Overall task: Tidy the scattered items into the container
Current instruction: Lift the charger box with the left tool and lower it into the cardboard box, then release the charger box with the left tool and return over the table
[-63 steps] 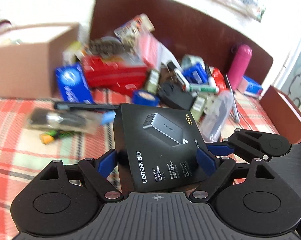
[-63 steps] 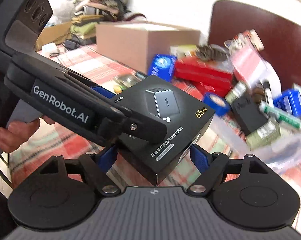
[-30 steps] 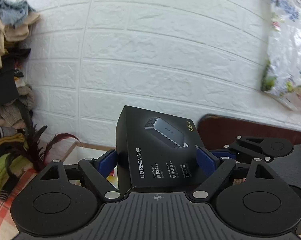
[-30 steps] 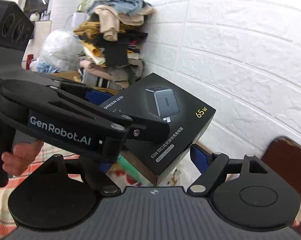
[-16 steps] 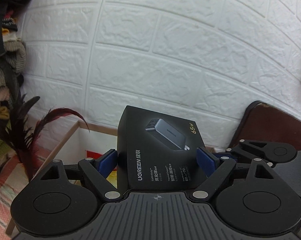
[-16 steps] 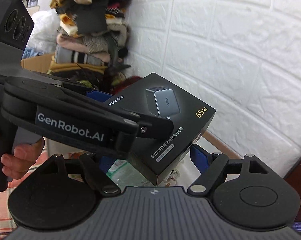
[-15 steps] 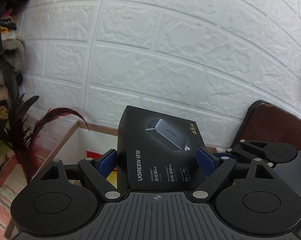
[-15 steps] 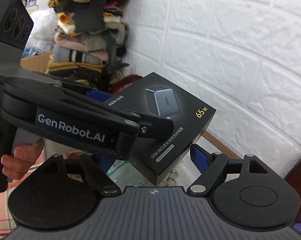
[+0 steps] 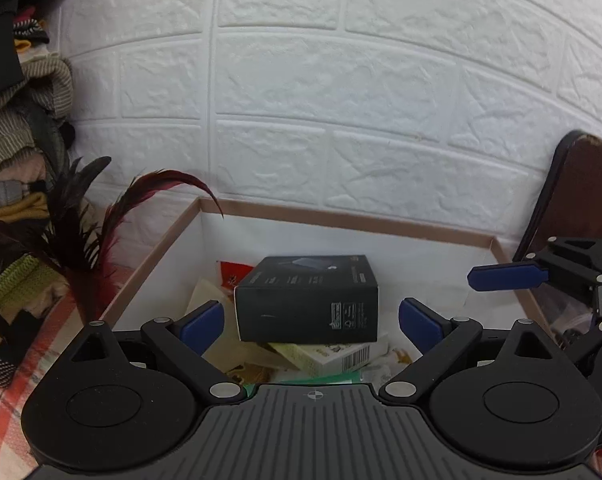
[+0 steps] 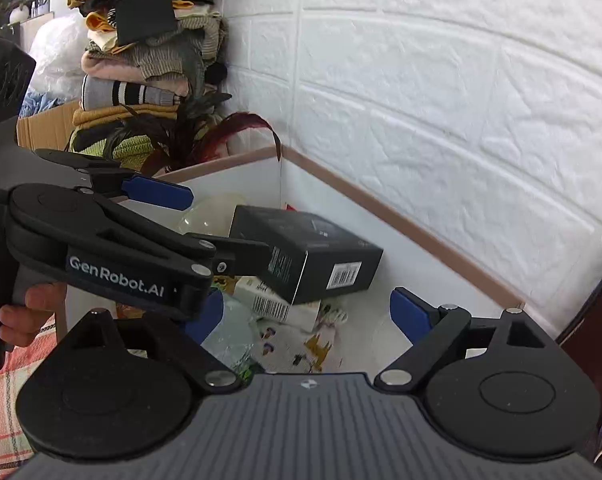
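The black charger box (image 9: pixel 307 300) lies inside the open cardboard container (image 9: pixel 341 222), tilted on top of a white barcoded box (image 9: pixel 333 354) and other items. My left gripper (image 9: pixel 311 320) is open above the container, blue pads either side of the box without touching it. My right gripper (image 10: pixel 307 316) is open too, just over the container; the charger box (image 10: pixel 309 260) lies beyond it. The left gripper's arm (image 10: pixel 113 256) crosses the right wrist view on the left. A right finger's blue pad (image 9: pixel 507 276) shows at the right of the left wrist view.
The container stands against a white brick wall (image 9: pixel 341 100). Dark red feathers (image 9: pixel 101 224) and a pile of folded clothes (image 10: pixel 141 40) are to its left. A brown chair back (image 9: pixel 581 192) is to the right. The checked tablecloth (image 9: pixel 5 380) shows at lower left.
Both grippers held the charger box over the container; now both have opened and the box has dropped into the container onto the other items.
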Action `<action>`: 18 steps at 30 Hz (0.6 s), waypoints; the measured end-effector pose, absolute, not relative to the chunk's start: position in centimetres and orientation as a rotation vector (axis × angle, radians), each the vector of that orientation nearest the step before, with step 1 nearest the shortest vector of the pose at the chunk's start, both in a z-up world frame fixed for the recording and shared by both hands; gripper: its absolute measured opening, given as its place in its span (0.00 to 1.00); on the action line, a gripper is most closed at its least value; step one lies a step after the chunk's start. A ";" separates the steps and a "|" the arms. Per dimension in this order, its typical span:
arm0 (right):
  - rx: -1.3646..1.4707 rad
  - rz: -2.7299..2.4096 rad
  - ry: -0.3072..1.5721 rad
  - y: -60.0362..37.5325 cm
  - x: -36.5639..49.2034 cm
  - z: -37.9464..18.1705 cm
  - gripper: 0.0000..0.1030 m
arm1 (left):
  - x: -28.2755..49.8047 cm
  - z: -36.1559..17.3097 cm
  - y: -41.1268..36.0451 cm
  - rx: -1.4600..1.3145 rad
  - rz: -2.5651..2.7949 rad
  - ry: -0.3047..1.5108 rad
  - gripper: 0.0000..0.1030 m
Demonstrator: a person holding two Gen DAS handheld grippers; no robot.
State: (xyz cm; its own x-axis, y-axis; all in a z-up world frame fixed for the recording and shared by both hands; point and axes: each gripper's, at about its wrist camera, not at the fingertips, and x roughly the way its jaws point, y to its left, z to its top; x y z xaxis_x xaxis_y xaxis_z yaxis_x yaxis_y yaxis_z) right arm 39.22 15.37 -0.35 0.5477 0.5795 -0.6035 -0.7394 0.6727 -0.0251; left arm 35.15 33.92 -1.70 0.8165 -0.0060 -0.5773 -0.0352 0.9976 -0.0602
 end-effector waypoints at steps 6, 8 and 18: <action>-0.278 0.826 0.586 15.3 38.4 0.2 0.90 | 34.0 -1.0 33.2 -0.078 0.061 0.622 1.00; -0.262 0.845 0.565 14.9 37.7 0.8 0.90 | 33.3 -0.4 32.8 -0.097 0.076 0.625 1.00; -0.230 0.876 0.495 10.7 32.5 4.0 0.91 | 27.4 2.6 28.8 -0.141 0.056 0.601 1.00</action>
State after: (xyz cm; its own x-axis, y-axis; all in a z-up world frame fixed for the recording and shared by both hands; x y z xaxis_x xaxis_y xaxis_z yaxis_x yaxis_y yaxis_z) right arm 32.51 10.68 3.98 0.5373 0.6766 -0.5035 -0.7805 0.6251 0.0070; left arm 27.40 28.78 2.58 0.8237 0.0114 -0.5669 -0.0932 0.9889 -0.1155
